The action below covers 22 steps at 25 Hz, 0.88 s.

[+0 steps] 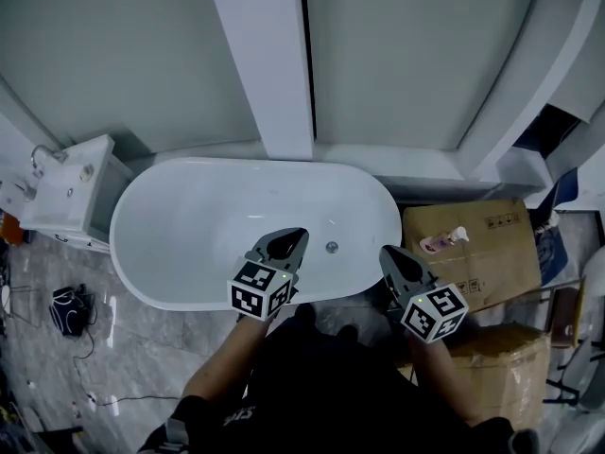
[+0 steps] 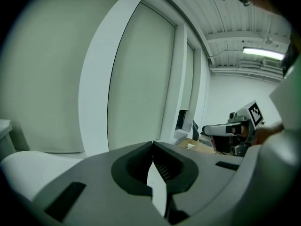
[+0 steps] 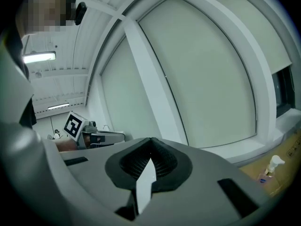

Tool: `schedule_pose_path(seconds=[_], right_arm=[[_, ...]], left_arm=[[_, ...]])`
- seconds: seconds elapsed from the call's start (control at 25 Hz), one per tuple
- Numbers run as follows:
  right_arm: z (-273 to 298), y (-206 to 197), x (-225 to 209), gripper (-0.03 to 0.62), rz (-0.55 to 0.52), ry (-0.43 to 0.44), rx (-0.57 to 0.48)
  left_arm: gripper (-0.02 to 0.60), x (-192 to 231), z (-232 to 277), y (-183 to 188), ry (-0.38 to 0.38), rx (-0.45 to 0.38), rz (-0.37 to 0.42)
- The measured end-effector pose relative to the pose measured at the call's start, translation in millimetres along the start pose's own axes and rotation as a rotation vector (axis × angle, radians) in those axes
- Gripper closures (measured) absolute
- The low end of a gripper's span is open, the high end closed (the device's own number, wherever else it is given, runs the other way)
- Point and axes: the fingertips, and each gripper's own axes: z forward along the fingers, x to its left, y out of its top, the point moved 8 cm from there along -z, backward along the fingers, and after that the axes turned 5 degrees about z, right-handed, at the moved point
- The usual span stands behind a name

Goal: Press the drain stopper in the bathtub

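In the head view a white oval bathtub (image 1: 170, 220) lies across the floor below me. Its small round metal drain stopper (image 1: 332, 247) sits on the tub floor toward the right end. My left gripper (image 1: 299, 234) hovers over the tub's near side, just left of the stopper, jaws closed tip to tip and holding nothing. My right gripper (image 1: 386, 252) is held over the tub's near right rim, to the right of the stopper, also shut and empty. Both gripper views look up at the window wall, so the stopper is hidden in them; the left gripper (image 2: 153, 143) and right gripper (image 3: 150, 139) show touching tips.
A white pillar (image 1: 274, 64) rises behind the tub. A white sink cabinet (image 1: 71, 192) stands at the tub's left end. Cardboard boxes (image 1: 492, 253) sit to the right, with a pump bottle (image 1: 444, 241) on top. A black bundle with a cable (image 1: 68, 308) lies on the floor.
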Motion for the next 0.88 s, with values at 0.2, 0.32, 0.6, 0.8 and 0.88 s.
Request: schedule_pose_path(seconds=[0.2, 0.32, 0.6, 0.8, 0.88], right_arm=[[33.0, 8.3, -8.2, 0.58, 0.02, -0.041, -0.023], [58.0, 19.2, -4.6, 0.58, 0.01, -0.032, -0.047], [127.1, 23.8, 9.1, 0.58, -0.008, -0.027, -0.01], [161.5, 13.7, 10.0, 0.58, -0.002, -0.015, 0.085], [176.7, 13.6, 7.6, 0.58, -0.007, 0.0, 0.114]], left_arm=[[0.566, 25.0, 14.4, -0.3, -0.02, 0.005, 0.0], [0.565, 50.3, 17.6, 4.3, -0.019, -0.01, 0.008], [0.565, 113.0, 27.2, -5.0, -0.024, -0.016, 0.0], [0.565, 138.0, 27.4, -22.9, -0.002, -0.003, -0.081], [0.565, 148.4, 31.1, -26.9, 0.011, 0.007, -0.095]])
